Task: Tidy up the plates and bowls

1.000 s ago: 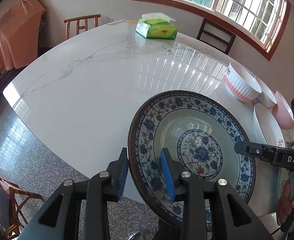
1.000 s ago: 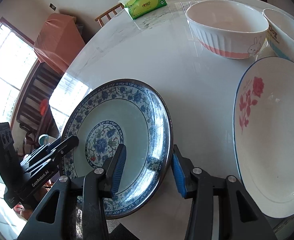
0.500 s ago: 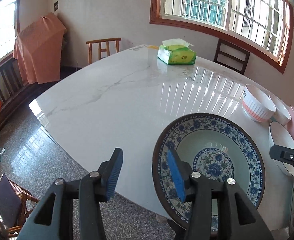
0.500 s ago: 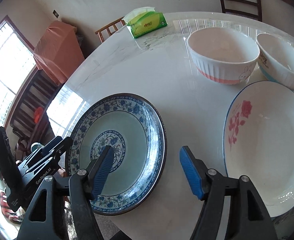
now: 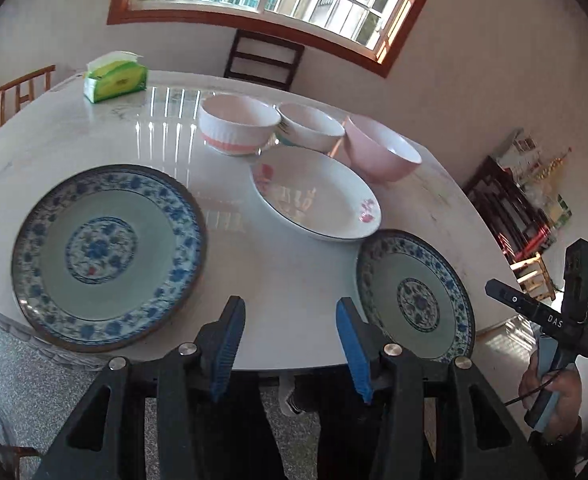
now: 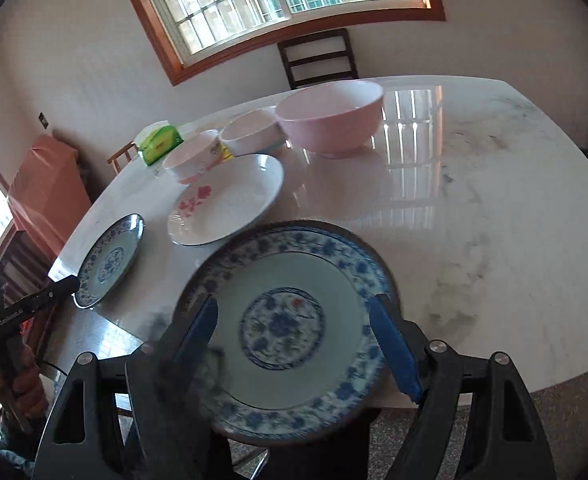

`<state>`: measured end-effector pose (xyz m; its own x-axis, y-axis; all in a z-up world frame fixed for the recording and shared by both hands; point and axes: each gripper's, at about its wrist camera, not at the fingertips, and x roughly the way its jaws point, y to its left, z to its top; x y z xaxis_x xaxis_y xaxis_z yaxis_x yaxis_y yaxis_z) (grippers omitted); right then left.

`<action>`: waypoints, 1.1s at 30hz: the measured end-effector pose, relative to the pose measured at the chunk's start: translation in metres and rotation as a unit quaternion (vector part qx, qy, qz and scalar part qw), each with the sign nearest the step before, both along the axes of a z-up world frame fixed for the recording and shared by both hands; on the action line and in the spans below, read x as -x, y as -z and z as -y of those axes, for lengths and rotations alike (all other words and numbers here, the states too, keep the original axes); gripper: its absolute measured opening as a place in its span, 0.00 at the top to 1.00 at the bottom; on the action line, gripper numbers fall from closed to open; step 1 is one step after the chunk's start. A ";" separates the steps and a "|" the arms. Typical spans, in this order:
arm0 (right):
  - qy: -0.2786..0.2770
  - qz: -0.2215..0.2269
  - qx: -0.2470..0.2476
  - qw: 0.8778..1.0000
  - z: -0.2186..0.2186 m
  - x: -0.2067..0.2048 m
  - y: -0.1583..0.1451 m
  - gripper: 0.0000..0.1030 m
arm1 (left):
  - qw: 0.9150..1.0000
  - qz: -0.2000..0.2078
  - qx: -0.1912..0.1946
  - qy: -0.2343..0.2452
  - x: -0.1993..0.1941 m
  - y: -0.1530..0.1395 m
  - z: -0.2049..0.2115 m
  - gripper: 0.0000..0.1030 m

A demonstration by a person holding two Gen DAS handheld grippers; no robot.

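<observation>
I've just let go of the large blue plate (image 5: 108, 254), now flat at the tabletop (image 5: 286, 280) edge, and both my left tongs (image 5: 288, 344) and right tongs (image 6: 305, 344) hang released, jaws just widened, over a second blue plate (image 6: 294, 320) awaiting stacking.

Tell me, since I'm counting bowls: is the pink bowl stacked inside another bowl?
No, the pink bowl sits alone on the white marble table.

A blue-patterned plate (image 6: 290, 320) fills the lower centre of the frame on the marble desk (image 6: 473, 200), the right gripper (image 6: 297, 340) poised above it, jaws just widened, nothing gripped. A rose-printed white plate (image 6: 230, 200) and pink bowl (image 6: 329, 120) sit behind.
</observation>
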<state>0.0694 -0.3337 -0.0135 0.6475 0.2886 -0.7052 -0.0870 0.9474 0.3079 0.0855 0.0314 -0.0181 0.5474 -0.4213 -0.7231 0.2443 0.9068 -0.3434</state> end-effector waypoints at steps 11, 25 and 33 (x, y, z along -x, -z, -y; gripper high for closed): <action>-0.014 -0.018 -0.115 0.993 0.049 0.000 0.052 0.30 | 0.994 -0.093 0.030 0.046 -0.027 0.041 0.070 0.53; -0.076 -0.020 -0.186 0.979 0.038 -0.017 0.073 0.70 | 0.991 -0.124 0.040 0.032 -0.030 0.044 0.089 0.53; -0.071 0.005 -0.167 0.983 0.037 -0.008 0.078 0.85 | 0.996 -0.065 -0.063 0.012 -0.020 0.043 0.108 0.69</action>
<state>0.0769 -0.3707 -0.0918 0.5901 0.5917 -0.5493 -0.2161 0.7713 0.5987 0.1058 -0.0762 -0.0610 0.4365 -0.3343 -0.8353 0.2270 0.9393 -0.2573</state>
